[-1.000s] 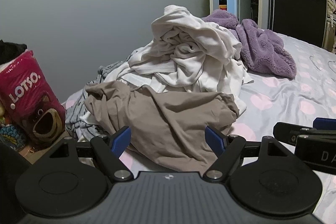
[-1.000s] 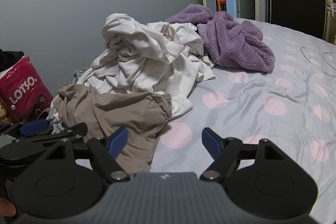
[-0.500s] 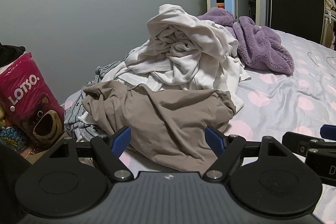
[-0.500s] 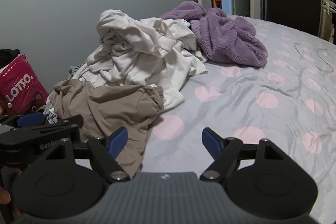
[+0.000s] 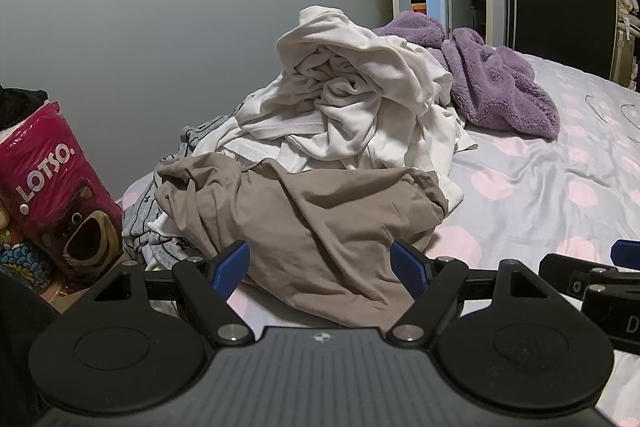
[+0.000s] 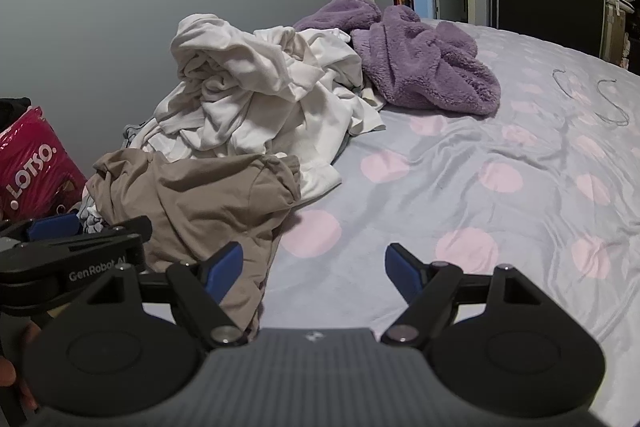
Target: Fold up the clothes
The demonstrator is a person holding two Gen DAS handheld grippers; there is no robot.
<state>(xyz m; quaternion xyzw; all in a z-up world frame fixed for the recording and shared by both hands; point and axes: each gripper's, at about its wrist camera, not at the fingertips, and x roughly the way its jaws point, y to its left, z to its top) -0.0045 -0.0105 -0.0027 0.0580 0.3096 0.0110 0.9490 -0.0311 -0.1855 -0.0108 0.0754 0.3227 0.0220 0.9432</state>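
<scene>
On the bed, both tongs are spread; best to pinch the taupe garment's edge, not its bunched middle.

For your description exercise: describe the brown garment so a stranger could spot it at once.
On the bed lies a clothes pile. The brown garment is crumpled at its front, nearest the grippers. It is the only taupe piece, below the white clothes and away from the purple fleece.

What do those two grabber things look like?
Both are black plastic. The left gripper and right gripper each have two blue-tipped fingers on angled black arms, two round discs at the base and a ribbed grey middle panel. White lettering reading GenRobot shows on the left one's side.
</scene>
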